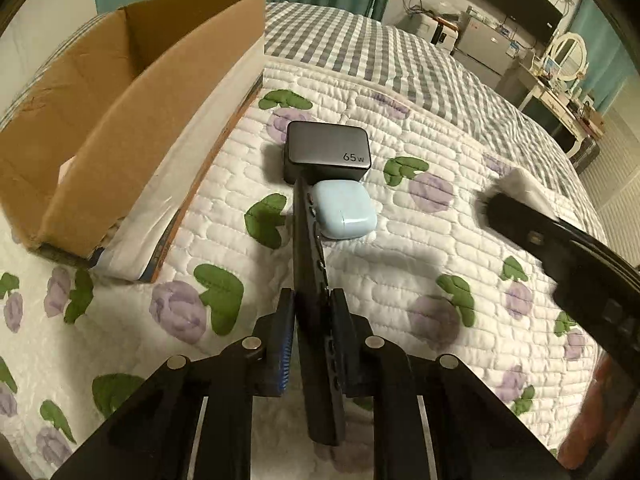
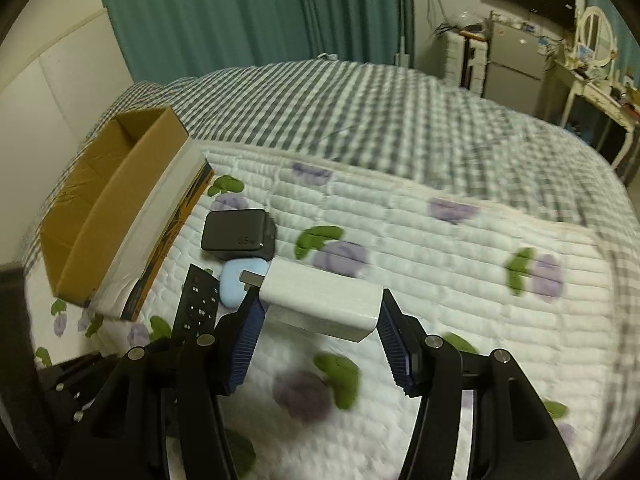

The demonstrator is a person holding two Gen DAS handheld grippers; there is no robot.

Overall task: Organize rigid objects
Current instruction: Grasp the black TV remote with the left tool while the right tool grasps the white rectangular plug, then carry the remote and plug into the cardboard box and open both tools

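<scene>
Nearest to me, my left gripper [image 1: 312,320] is clamped on a black remote control [image 1: 310,264], which stands on edge between the pads and runs forward from them. Its far tip reaches the pale blue earbud case [image 1: 346,210] lying on the floral quilt [image 1: 400,264], and just beyond that case sits the dark 65 W charger [image 1: 327,151], touching it.

My right gripper [image 2: 320,316] grips a white block-shaped adapter [image 2: 322,300] crosswise between the blue pads [image 2: 394,344], above the quilt; a metal plug end juts from its left end. From that camera the earbud case [image 2: 232,284] and charger [image 2: 236,232] lie ahead and to the left, with the remote [image 2: 198,302] beside them.

Farther left, the open cardboard box [image 1: 120,112] rests on the bed, well apart from both grippers. Behind it the grey checked blanket [image 1: 380,52] covers the far bed.
</scene>
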